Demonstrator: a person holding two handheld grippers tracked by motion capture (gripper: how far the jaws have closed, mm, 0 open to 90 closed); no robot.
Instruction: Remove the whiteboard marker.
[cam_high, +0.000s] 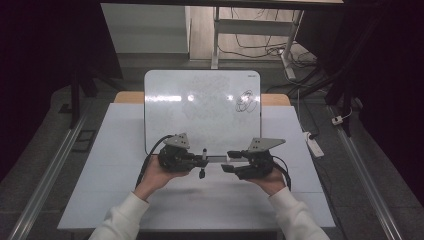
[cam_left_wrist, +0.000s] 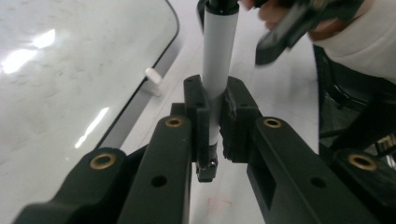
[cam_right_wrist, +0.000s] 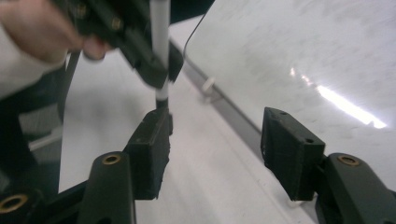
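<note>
Dark floor with cables surrounds a pale table (cam_high: 100, 165), and two white-sleeved forearms come in over its near edge. Propped on that table just beyond both claws lies a large whiteboard (cam_high: 200, 105) with a thin black rim, bright glare across its middle and a small black scribble near its far right corner.

Below the board's near edge the left claw (cam_high: 200, 161) points toward the right claw (cam_high: 229, 161), the two close together, tips facing each other. Each carries a grey three-cornered plate on top and trails a black cable.

A marker (cam_left_wrist: 217, 60) with a white barrel runs between them. The left claw (cam_left_wrist: 215, 119) is clenched on it: both pads press the barrel, whose black end pokes out behind the pads toward the camera, while the rest reaches away toward the other claw.

In the right gripper view, the right claw (cam_right_wrist: 215, 144) stands released, its jaws well apart with nothing between them. The marker (cam_right_wrist: 160, 46) hangs just past its left-hand pad, dark tip near that pad's top edge; whether it touches cannot be told.
</note>
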